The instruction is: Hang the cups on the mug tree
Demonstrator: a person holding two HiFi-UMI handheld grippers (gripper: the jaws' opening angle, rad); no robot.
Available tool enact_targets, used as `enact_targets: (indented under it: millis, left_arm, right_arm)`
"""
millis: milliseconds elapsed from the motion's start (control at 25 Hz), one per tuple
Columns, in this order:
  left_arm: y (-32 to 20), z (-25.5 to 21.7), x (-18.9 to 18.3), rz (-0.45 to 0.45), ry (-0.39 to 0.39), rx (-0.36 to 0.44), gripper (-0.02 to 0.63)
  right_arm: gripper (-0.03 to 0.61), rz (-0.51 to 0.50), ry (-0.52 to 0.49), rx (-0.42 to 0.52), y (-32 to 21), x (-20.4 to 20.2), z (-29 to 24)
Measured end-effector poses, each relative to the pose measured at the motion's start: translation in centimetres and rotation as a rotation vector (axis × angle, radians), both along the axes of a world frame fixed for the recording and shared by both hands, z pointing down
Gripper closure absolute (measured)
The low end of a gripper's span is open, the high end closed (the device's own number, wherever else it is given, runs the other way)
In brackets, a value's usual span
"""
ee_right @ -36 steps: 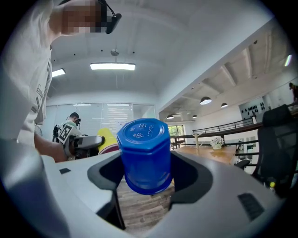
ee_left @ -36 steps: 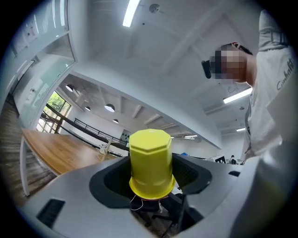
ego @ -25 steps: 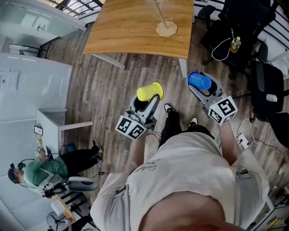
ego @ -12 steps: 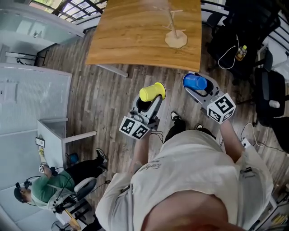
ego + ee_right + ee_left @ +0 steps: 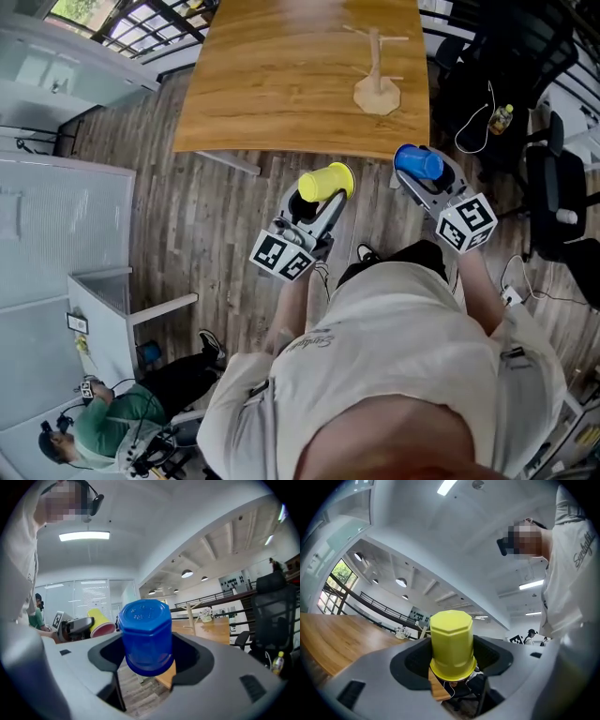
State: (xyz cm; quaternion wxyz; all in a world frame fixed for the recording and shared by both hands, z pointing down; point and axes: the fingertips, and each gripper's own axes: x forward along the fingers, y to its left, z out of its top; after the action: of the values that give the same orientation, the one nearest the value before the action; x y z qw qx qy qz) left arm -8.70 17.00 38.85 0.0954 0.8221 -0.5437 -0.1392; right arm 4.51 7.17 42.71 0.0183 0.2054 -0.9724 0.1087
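Head view shows the left gripper (image 5: pixel 317 197) with its jaws clamped on a yellow cup (image 5: pixel 326 180), and the right gripper (image 5: pixel 427 178) with its jaws clamped on a blue cup (image 5: pixel 417 161). Both cups are held over the floor (image 5: pixel 216 216), just short of the worktop's (image 5: pixel 272 84) near edge. The mug tree (image 5: pixel 377 96) stands upright on the worktop, apart from both cups.
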Motion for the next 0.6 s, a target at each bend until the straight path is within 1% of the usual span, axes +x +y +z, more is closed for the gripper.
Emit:
enact_targets:
  millis: [120,240,320,440,600]
  left_arm:
    - [-0.7,0.2,-1.5,0.016,0.006,0.005,0.334]
    - [-1.4,0.7,-2.8,0.013,0.018,0.006,0.334]
    - [-2.1,1.3,-3.4,0.006,0.032,-0.001,0.334]
    - [-4.0,2.1,-3.8,0.005,0.041,-0.022,0.334]
    - [-7.3,2.2,-5.0,0.038,0.012,-0.044,0.334]
  right_arm:
    - [0.290,0.031,0.002,0.014,-0.8,-1.1,-0.3]
    - [0.290,0.032,0.039,0.043,-1.6,-2.1,0.0]
    - [0.290,0.031,0.063,0.041,-2.6,-2.4,0.7]
    - [0.290,0.039,0.064,0.001,-5.1,-2.4,2.1]
    - [0.290,0.057,0.042,-0.087,-9.2,-3.6,4.3]
